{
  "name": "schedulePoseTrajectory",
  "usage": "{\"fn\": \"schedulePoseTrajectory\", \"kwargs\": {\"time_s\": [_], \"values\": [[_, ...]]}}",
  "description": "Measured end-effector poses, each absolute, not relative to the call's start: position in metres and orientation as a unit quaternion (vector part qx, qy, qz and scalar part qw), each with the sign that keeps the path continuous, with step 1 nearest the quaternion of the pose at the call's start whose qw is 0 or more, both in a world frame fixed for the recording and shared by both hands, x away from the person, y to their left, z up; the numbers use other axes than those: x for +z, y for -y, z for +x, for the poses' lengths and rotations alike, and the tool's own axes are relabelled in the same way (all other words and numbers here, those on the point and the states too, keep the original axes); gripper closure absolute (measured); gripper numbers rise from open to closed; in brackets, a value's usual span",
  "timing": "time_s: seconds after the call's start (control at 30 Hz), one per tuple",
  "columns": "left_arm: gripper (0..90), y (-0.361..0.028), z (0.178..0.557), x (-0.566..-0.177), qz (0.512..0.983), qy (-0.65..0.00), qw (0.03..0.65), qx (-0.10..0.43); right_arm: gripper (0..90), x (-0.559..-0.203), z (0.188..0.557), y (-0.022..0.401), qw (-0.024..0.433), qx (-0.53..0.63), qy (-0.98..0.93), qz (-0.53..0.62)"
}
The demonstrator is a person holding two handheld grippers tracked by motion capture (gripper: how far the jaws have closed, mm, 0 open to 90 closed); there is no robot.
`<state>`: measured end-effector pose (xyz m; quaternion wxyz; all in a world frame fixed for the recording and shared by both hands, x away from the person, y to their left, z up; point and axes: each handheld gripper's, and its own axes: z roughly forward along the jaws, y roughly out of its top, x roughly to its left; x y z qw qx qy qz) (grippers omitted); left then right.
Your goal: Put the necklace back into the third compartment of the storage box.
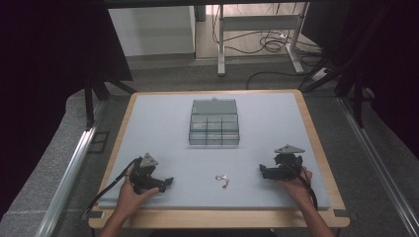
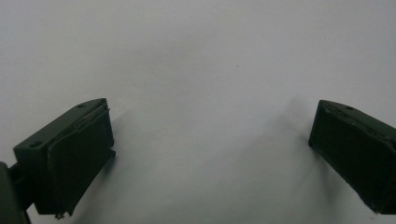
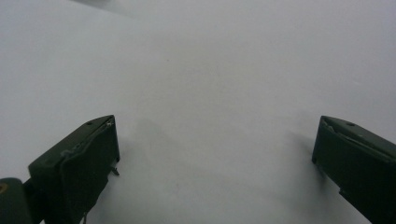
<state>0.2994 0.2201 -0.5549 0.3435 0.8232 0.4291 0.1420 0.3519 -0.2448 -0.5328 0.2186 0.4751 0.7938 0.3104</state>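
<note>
Small pinkish-white pieces (image 1: pixel 224 179) are lying on the pale blue-grey mat (image 1: pixel 163 123), near its front edge and roughly midway between the two grippers; they are too small to tell what they are. A person is resting the left gripper (image 1: pixel 165 182) on the mat to the left of them and the right gripper (image 1: pixel 264 171) to the right, each well apart from the pieces. In both gripper views the black jaws are standing wide apart with nothing but bare mat between them. The left hand (image 1: pixel 129 193) and the right hand (image 1: pixel 296 181) are coming in from the bottom of the high view, and a black cable is trailing from each gripper toward the front edge. Farther back, near the middle of the mat, a clear compartment box (image 1: pixel 214 123) is sitting with its lid tilted open. The mat is covering a wooden table (image 1: pixel 316 143) whose light rim is showing all around. Grey carpet is surrounding the table, dark curtains are hanging at both sides, and a white desk frame (image 1: pixel 257 29) with loose cables on the floor is standing behind.
</note>
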Motion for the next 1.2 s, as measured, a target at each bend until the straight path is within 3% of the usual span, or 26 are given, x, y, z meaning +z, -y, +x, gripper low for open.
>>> {"fn": "schedulePoseTrajectory", "kwargs": {"time_s": [0.67,1.2], "values": [[0.0,-0.22,0.299,-0.555,0.824,-0.428,0.343,0.143,20.3,-0.511,0.327,0.253,0.216,0.346,-0.79,0.458],[0.0,-0.22,0.299,-0.555,0.823,-0.429,0.344,0.142,28.7,-0.479,0.313,0.242,0.21,0.386,-0.802,0.404]]}}
